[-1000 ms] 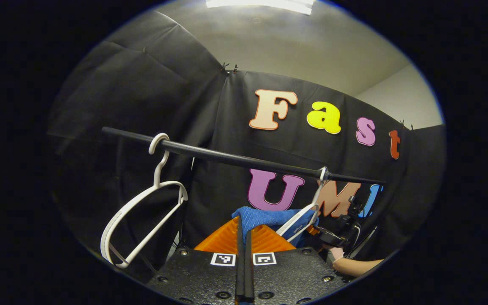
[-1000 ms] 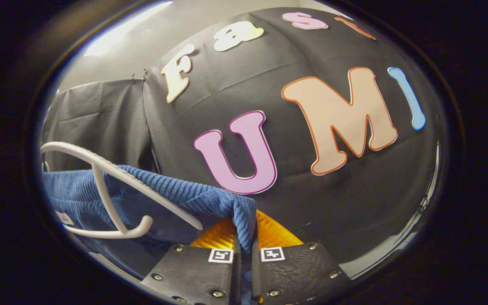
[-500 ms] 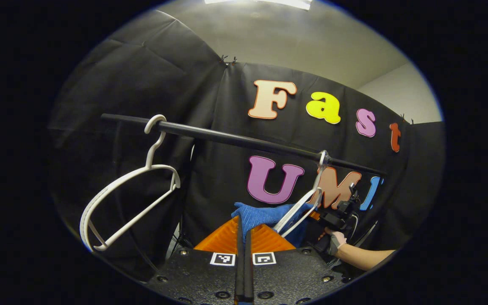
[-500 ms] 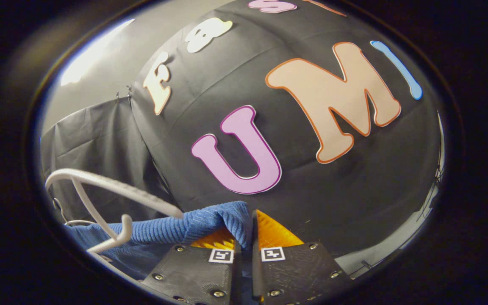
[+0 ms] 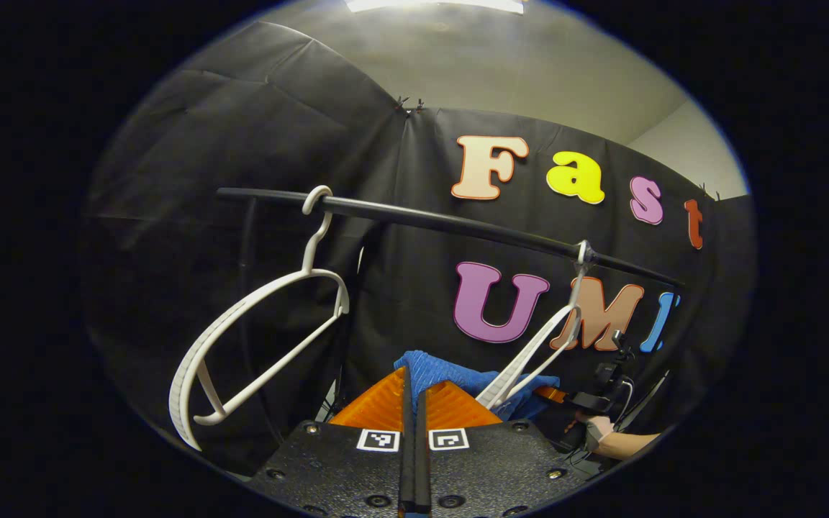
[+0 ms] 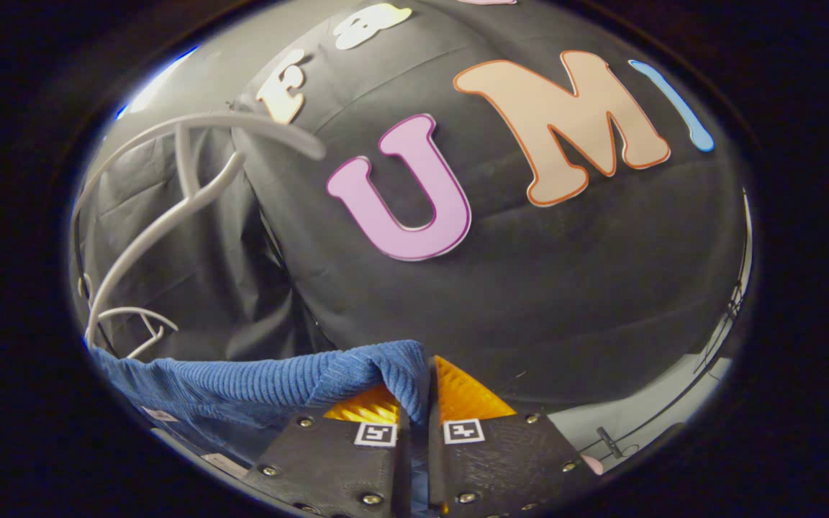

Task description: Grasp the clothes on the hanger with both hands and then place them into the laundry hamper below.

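Rail (image 5: 450, 224) spans black cloth wall (image 5: 256, 144); pale ceiling (image 5: 515, 65) above.

A recording booth: black cloth walls (image 5: 242, 144) (clipped up), clothes rail (image 5: 443, 224).

black rail (image 5: 458, 226) overhead, white hangers (image 5: 256, 345) dangling — open gap between

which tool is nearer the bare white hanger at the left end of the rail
Left. The left tool grips the blue cloth just below and right of the bare hanger. The right tool holds the cloth's far end, beyond the second hanger.
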